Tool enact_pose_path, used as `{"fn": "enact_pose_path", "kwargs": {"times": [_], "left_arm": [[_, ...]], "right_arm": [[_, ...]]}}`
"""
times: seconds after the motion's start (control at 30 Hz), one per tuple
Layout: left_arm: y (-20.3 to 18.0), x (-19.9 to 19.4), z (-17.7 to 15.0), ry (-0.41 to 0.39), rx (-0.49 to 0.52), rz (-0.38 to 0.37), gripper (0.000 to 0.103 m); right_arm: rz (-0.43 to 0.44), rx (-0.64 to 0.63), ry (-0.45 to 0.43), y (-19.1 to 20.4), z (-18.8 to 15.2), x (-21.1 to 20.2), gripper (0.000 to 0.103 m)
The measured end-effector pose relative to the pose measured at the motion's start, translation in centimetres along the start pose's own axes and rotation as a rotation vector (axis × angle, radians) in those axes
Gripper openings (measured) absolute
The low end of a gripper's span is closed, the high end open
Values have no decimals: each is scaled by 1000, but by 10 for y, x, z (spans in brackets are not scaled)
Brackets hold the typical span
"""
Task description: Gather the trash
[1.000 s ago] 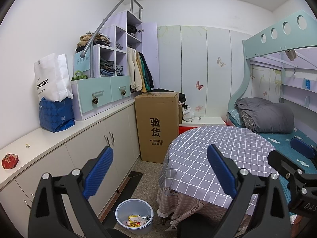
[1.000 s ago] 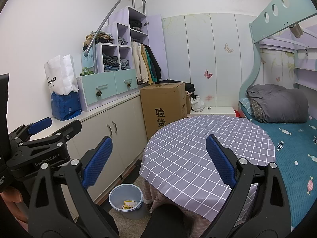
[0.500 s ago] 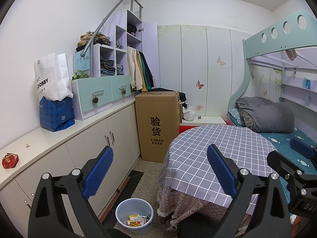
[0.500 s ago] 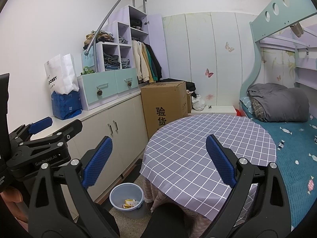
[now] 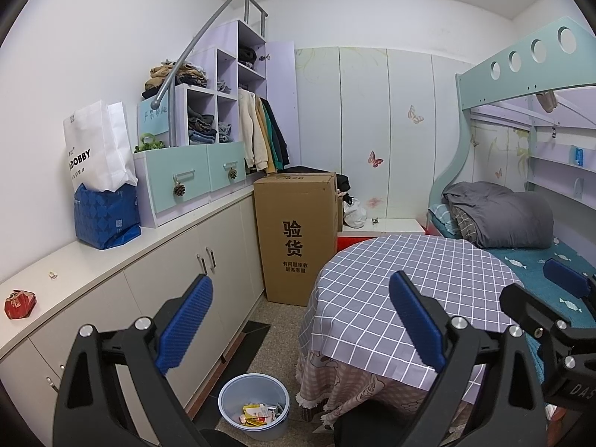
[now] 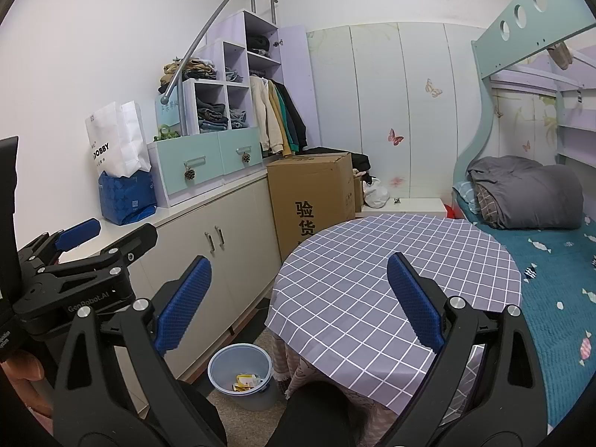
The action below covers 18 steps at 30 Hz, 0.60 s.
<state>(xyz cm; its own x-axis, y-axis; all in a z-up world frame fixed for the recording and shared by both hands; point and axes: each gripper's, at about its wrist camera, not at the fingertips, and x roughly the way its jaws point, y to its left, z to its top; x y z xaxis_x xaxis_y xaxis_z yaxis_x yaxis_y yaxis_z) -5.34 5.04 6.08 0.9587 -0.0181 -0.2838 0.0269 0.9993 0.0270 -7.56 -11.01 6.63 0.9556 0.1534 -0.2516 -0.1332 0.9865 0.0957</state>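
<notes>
A pale blue trash bin (image 5: pixel 254 405) with several wrappers inside stands on the floor between the cabinets and the round table; the right wrist view shows it too (image 6: pixel 240 374). A red crumpled wrapper (image 5: pixel 19 303) lies on the white countertop at far left, and a small pale scrap (image 5: pixel 53 275) lies further along it. My left gripper (image 5: pixel 300 324) hangs open and empty above the bin area. My right gripper (image 6: pixel 298 303) is open and empty over the table's near edge. The left gripper's side (image 6: pixel 80 257) shows at the left of the right wrist view.
A round table with a grey checked cloth (image 5: pixel 421 290) fills the right middle. A tall cardboard box (image 5: pixel 298 238) stands beyond the bin. Low cabinets (image 5: pixel 193 287) line the left wall, carrying a blue bag (image 5: pixel 106 216) and drawers. A bunk bed (image 5: pixel 529 231) runs along the right.
Both views have shifted only slightly; the table sits a touch lower in the frame. Both grippers stay open and empty.
</notes>
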Motion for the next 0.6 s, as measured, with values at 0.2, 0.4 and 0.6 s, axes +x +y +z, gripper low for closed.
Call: {"fn": "enact_pose_path", "kwargs": {"times": [0.2, 0.4, 0.6], "left_arm": [[-2, 0, 2, 1, 1, 2, 94], [-2, 0, 2, 1, 2, 2, 94], [-1, 0, 1, 1, 3, 1, 94]], "right_arm": [[2, -1, 5, 6, -1, 1, 93], [2, -1, 5, 8, -1, 2, 93], [2, 0, 7, 9, 0, 3, 93]]}}
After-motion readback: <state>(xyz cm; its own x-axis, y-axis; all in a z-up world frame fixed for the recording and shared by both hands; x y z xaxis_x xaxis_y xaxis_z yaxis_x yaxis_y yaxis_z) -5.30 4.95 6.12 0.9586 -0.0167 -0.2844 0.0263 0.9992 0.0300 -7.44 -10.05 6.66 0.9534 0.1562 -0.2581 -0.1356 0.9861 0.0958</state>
